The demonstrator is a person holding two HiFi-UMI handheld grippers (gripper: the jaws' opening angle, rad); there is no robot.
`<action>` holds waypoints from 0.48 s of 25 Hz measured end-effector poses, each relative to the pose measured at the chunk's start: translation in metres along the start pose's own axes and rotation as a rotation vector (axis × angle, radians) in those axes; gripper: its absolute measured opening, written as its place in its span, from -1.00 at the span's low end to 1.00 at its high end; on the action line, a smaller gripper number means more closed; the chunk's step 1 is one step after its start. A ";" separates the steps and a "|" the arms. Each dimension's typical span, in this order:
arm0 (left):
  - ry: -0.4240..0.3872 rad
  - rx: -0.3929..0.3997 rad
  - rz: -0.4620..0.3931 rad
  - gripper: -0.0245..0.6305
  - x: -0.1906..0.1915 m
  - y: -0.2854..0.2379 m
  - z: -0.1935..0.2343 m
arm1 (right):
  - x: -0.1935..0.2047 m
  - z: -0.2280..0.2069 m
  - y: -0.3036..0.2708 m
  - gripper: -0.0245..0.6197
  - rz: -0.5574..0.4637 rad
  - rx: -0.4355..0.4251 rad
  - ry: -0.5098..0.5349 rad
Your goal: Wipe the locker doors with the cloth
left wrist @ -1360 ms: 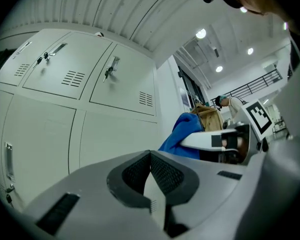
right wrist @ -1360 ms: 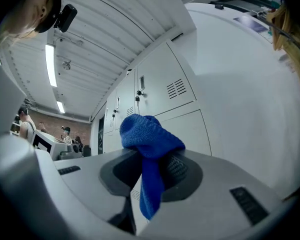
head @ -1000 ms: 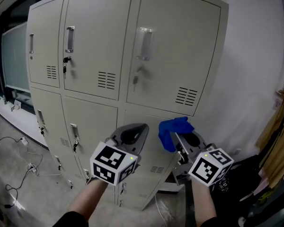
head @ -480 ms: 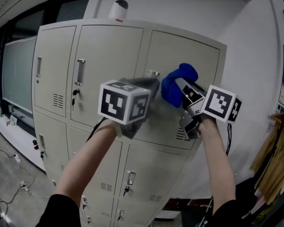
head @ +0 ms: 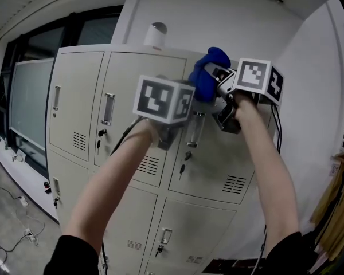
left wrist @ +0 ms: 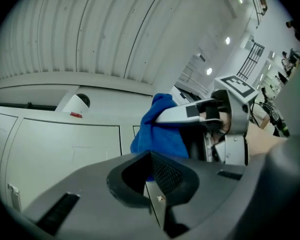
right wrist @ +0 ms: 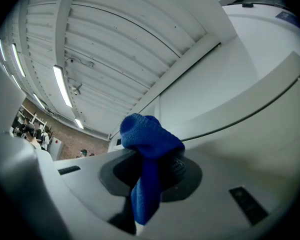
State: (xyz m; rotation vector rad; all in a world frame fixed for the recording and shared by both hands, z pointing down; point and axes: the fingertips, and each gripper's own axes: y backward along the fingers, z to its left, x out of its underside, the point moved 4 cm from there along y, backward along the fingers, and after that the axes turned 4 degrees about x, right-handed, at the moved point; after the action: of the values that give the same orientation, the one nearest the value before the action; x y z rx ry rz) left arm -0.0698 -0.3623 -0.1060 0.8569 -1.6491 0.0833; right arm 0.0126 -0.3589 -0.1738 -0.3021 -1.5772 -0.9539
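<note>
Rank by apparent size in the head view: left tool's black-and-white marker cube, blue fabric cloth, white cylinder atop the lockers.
1. Black-and-white marker cube, nearest the camera, so inflated.
2. Blue fabric cloth.
3. White cylinder.

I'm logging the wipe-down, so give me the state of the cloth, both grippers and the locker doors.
Cloth: bunched, clamped in the right jaws, one end hanging down.
Right gripper: shut on the cloth.
Left gripper: jaws together, nothing between them.
Locker doors: all shut.
Keys: hanging in some locks.
</note>
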 end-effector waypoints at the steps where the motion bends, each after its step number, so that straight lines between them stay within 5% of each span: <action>1: -0.001 -0.003 0.006 -0.90 0.002 0.001 0.001 | 0.002 0.000 -0.006 -0.68 0.004 0.012 0.010; 12: 0.031 0.021 0.007 -0.90 0.009 0.000 -0.004 | 0.012 -0.012 -0.013 -0.68 0.039 0.103 0.095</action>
State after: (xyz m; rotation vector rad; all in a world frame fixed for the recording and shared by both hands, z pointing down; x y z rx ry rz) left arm -0.0664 -0.3648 -0.0968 0.8620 -1.6251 0.1177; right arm 0.0097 -0.3794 -0.1684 -0.2114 -1.5223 -0.8421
